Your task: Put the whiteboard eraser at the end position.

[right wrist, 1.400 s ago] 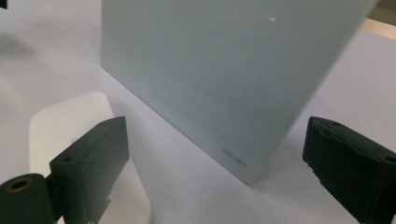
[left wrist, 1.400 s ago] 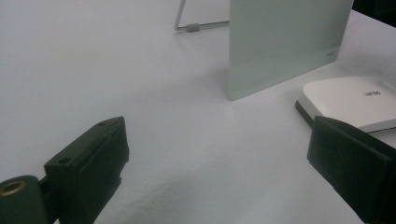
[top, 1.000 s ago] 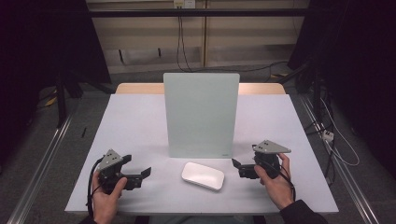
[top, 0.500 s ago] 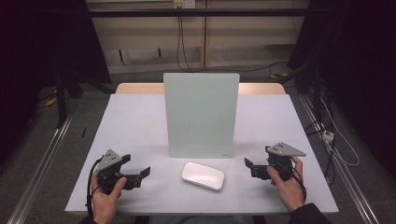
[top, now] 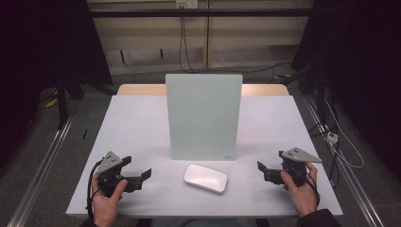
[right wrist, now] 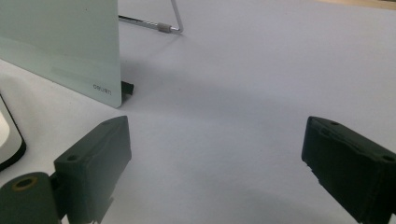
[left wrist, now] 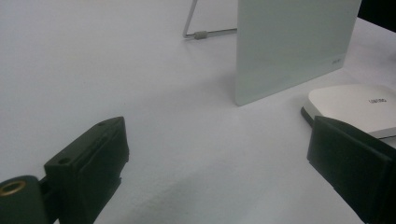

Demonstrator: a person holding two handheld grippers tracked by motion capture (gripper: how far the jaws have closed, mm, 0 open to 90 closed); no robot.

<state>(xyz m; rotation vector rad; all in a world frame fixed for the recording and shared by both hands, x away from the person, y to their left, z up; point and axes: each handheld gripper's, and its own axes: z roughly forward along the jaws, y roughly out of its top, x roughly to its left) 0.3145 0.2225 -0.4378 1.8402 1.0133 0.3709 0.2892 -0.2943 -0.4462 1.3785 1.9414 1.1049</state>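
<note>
A pale green glass board (top: pixel 203 116) stands upright on a wire stand at the table's centre. In front of it lies a flat white oval pad (top: pixel 205 178) with a dark underside. My left gripper (top: pixel 142 179) rests near the front left, pointing right toward the pad, jaws wide open and empty. My right gripper (top: pixel 264 172) sits at the front right, pointing left, also open and empty. In the left gripper view the gripper (left wrist: pixel 219 158) faces the board (left wrist: pixel 289 42) and the pad (left wrist: pixel 359 105). In the right gripper view the gripper (right wrist: pixel 215 158) sees the board (right wrist: pixel 56 42) and the pad's edge (right wrist: pixel 9 140).
The white table (top: pixel 137 127) has bare surface on both sides of the board. The board's wire stand (left wrist: pixel 205 33) reaches back behind it, seen again as the stand (right wrist: pixel 161 25). Metal rails (top: pixel 42 165) run along the table's sides, and cables lie on the floor.
My right gripper has slid to the right, away from the white pad. The left gripper has barely moved. Both stay open.
</note>
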